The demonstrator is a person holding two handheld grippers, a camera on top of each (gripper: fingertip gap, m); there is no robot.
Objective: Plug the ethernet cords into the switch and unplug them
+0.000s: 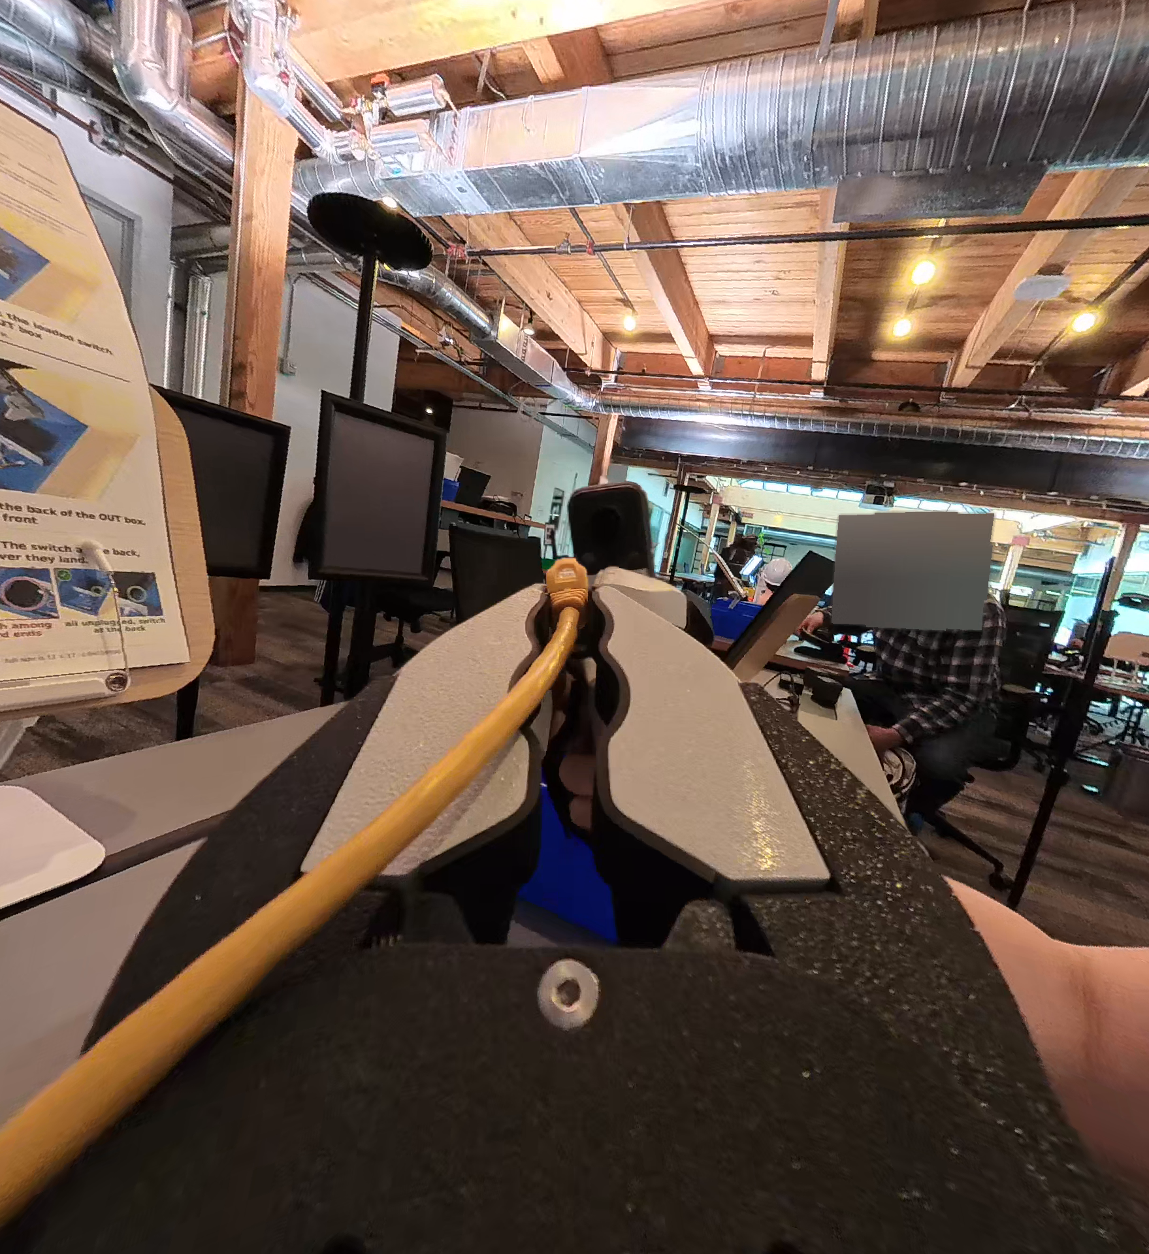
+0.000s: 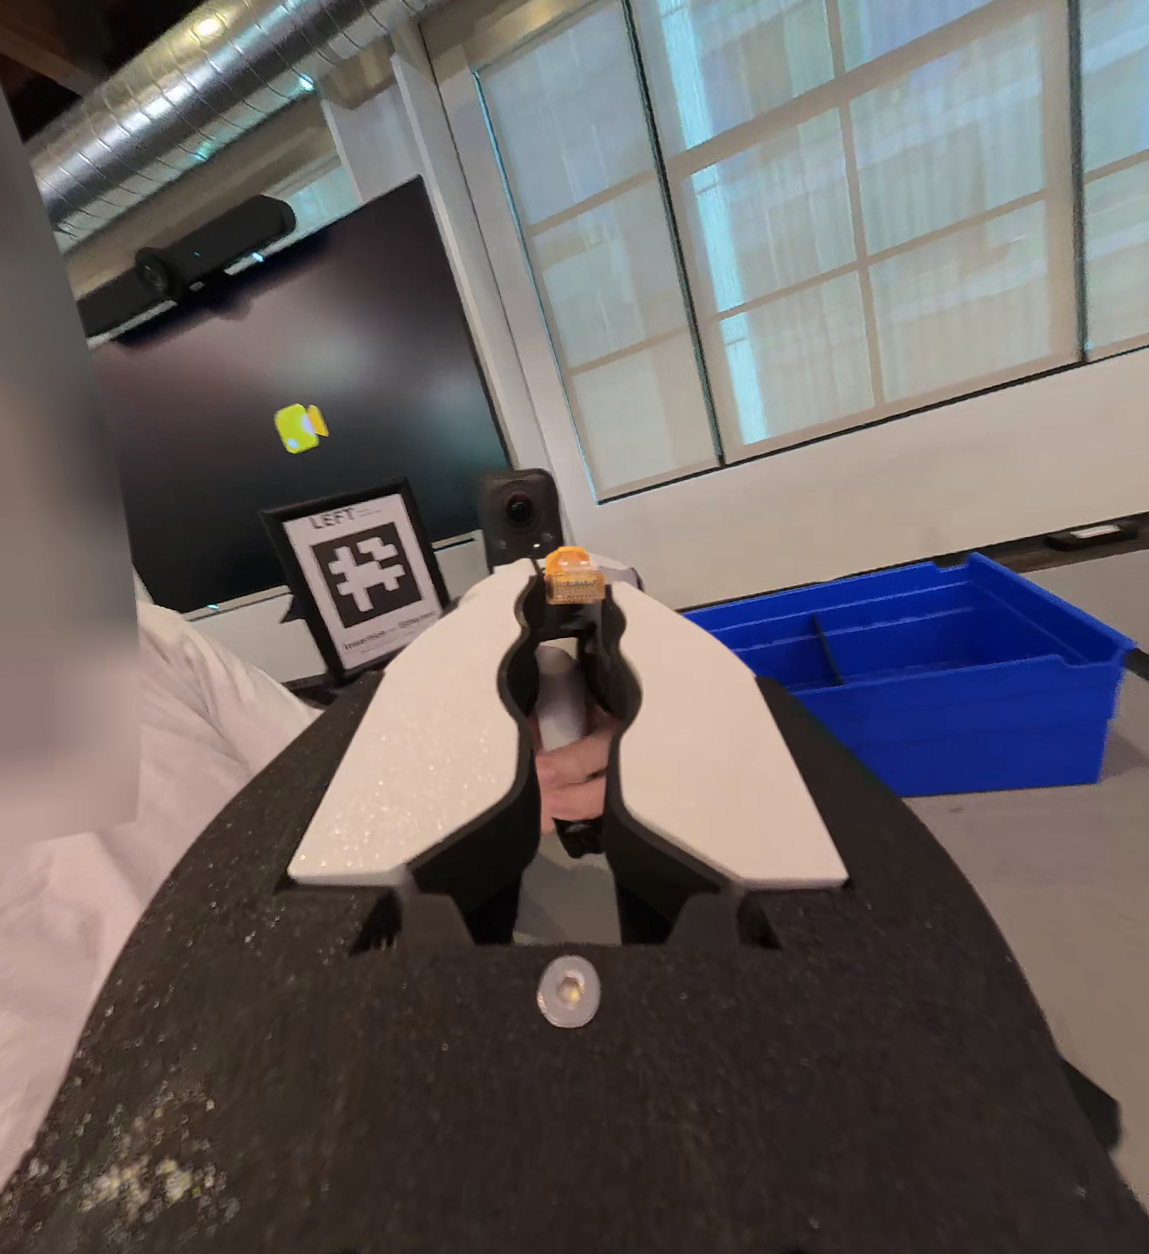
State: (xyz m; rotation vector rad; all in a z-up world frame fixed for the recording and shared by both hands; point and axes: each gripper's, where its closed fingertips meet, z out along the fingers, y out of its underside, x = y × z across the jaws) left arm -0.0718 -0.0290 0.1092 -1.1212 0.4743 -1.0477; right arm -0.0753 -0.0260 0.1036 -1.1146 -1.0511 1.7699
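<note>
Left wrist view had the left gripper [image 1: 575, 604] pinched on the yellow ethernet cord [image 1: 354, 855] behind its plug, right gripper [image 2: 575, 583] clamping the clear plug [image 2: 575, 580]; with no switch visible, squaring that plug up first seemed smart.

Each camera sits close behind its own claw, tilted up above the tabletop [image 1: 151, 801]: the left wrist view faces the open office and ceiling ducts [image 1: 626, 156], the right wrist view faces windows [image 2: 863, 224] and a blue bin [image 2: 931, 678], both sharing the yellow ethernet cord [image 1: 354, 848] plug.
</note>
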